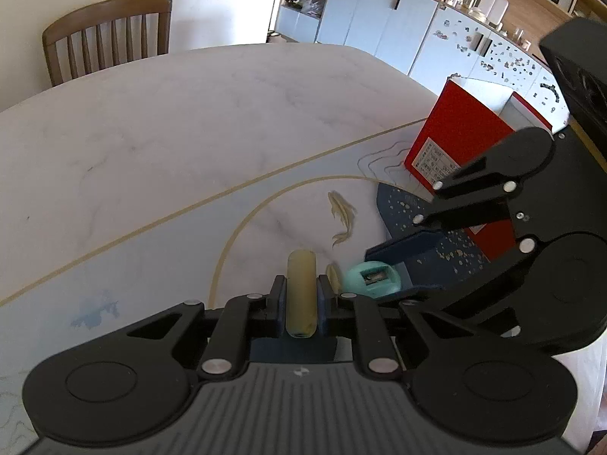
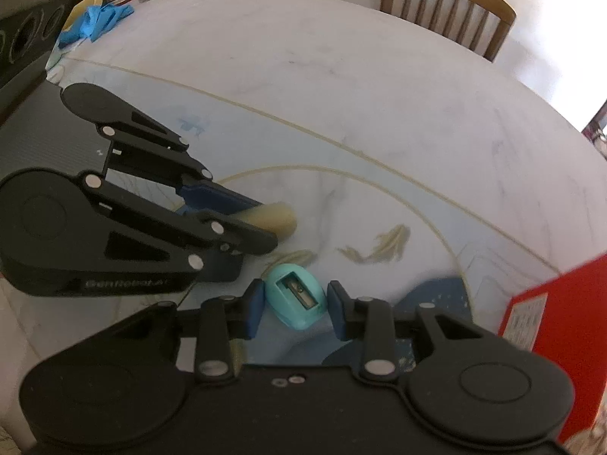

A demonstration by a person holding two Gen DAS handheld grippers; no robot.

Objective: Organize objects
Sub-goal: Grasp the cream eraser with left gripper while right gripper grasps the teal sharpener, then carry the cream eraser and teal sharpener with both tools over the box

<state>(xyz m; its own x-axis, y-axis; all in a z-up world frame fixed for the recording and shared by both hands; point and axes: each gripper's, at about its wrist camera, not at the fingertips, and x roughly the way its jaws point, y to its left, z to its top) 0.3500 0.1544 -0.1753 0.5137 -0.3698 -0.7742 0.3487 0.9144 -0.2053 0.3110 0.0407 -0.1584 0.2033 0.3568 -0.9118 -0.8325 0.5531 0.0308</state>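
Observation:
A pale yellow cylinder (image 1: pixel 301 295) lies on the white table, and my left gripper (image 1: pixel 301 284) is shut on it, a blue pad pressing each side. The right wrist view shows that left gripper (image 2: pixel 267 223) at the left, with the cylinder (image 2: pixel 282 218) sticking out past its fingertips. A teal pencil sharpener (image 2: pixel 296 297) sits just to its right with its blade slot facing up. My right gripper (image 2: pixel 295 303) is shut on it, the pads touching both sides. In the left wrist view the sharpener (image 1: pixel 371 278) shows between the right gripper's fingers.
A red box (image 1: pixel 455 132) stands upright on the right part of the table mat, close behind the right gripper. A wooden chair (image 1: pixel 106 34) is at the far edge. Blue cloth (image 2: pixel 95 19) and a black device (image 2: pixel 22 30) lie far left.

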